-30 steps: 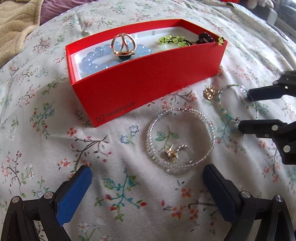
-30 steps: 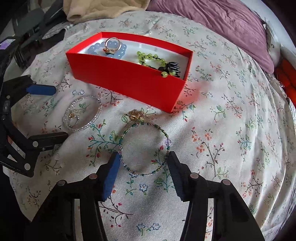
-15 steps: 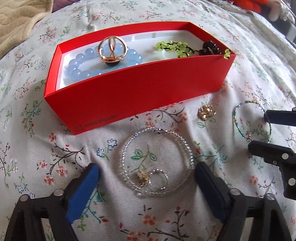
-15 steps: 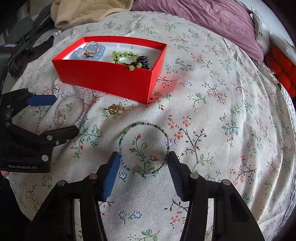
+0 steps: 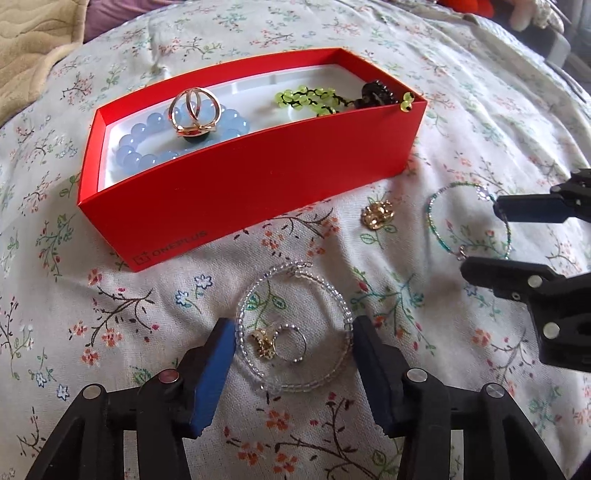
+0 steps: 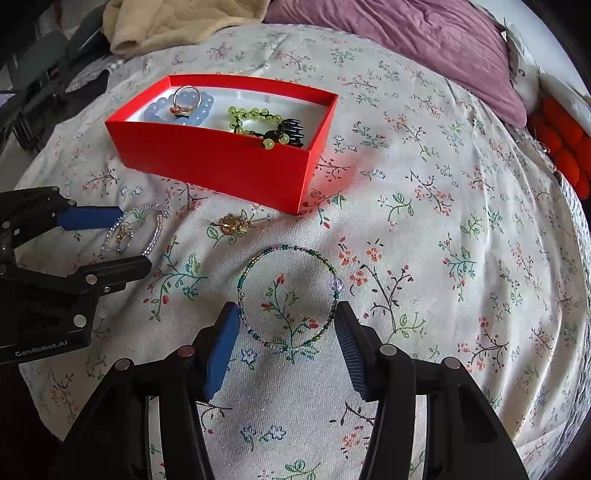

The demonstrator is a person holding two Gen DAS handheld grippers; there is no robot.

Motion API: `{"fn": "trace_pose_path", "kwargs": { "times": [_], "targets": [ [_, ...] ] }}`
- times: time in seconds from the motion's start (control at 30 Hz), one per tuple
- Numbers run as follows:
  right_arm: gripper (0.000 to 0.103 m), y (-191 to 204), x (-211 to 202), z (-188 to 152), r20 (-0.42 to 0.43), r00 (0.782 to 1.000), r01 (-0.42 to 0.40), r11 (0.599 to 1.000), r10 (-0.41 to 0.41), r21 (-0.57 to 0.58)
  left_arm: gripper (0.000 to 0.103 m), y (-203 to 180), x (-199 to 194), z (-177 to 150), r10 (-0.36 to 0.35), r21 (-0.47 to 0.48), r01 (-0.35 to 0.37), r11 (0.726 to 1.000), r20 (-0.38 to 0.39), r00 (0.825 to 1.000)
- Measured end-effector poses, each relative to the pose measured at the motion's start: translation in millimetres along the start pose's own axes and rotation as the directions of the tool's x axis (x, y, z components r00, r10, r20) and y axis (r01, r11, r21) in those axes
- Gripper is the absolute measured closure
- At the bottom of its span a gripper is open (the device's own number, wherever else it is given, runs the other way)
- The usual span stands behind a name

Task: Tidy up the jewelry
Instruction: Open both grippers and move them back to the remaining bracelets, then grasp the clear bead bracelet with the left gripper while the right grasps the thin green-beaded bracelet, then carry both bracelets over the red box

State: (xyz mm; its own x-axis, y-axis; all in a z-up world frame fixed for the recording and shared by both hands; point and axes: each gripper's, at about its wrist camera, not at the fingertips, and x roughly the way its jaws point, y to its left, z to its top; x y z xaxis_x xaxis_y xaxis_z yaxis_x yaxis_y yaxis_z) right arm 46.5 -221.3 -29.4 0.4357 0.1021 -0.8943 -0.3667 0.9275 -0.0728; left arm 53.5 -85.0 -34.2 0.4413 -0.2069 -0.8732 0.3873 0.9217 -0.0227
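Observation:
A red box [image 5: 258,184] [image 6: 221,162] on the floral bedspread holds a blue bead bracelet [image 5: 147,155], a gold ring [image 5: 194,110], a green bead bracelet [image 5: 310,99] and a black clip [image 5: 376,94]. My left gripper [image 5: 293,343] [image 6: 122,240] is open, its fingers on either side of a clear bead bracelet [image 5: 332,299] [image 6: 157,230] with small rings [image 5: 273,341] inside it. My right gripper [image 6: 286,325] [image 5: 480,236] is open around a green bead bangle [image 6: 258,258] [image 5: 436,225]. A gold brooch [image 5: 376,216] [image 6: 231,225] lies between them.
A purple blanket [image 6: 388,40] and a beige blanket [image 6: 177,26] lie at the far end of the bed. Orange items [image 6: 565,140] sit at the right edge. Dark objects [image 6: 40,85] stand off the bed at the left.
My left gripper has moved in and narrowed around the clear bead bracelet. My right gripper stays around the green bangle, slightly closer. All jewelry lies where it was.

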Motion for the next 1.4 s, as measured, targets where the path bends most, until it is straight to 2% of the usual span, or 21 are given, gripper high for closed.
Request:
{"fn": "trace_pose_path", "kwargs": {
  "times": [0.73,1.13,1.4],
  "targets": [
    [0.047,-4,-26,17,0.064,0.997,-0.037,0.998,0.034,0.043,0.048,34,-35,8,-0.030,-0.114,0.037,0.993,0.059,0.998],
    [0.047,-13,-55,39,0.155,0.986,-0.084,0.989,0.064,0.125,0.048,50,-63,33,-0.031,-0.154,0.056,0.987,0.160,0.987],
    [0.047,-9,-53,58,0.172,0.983,-0.088,0.987,0.064,0.137,0.048,54,-57,53,-0.023,-0.164,0.051,0.985,0.168,0.986]
  ]
}}
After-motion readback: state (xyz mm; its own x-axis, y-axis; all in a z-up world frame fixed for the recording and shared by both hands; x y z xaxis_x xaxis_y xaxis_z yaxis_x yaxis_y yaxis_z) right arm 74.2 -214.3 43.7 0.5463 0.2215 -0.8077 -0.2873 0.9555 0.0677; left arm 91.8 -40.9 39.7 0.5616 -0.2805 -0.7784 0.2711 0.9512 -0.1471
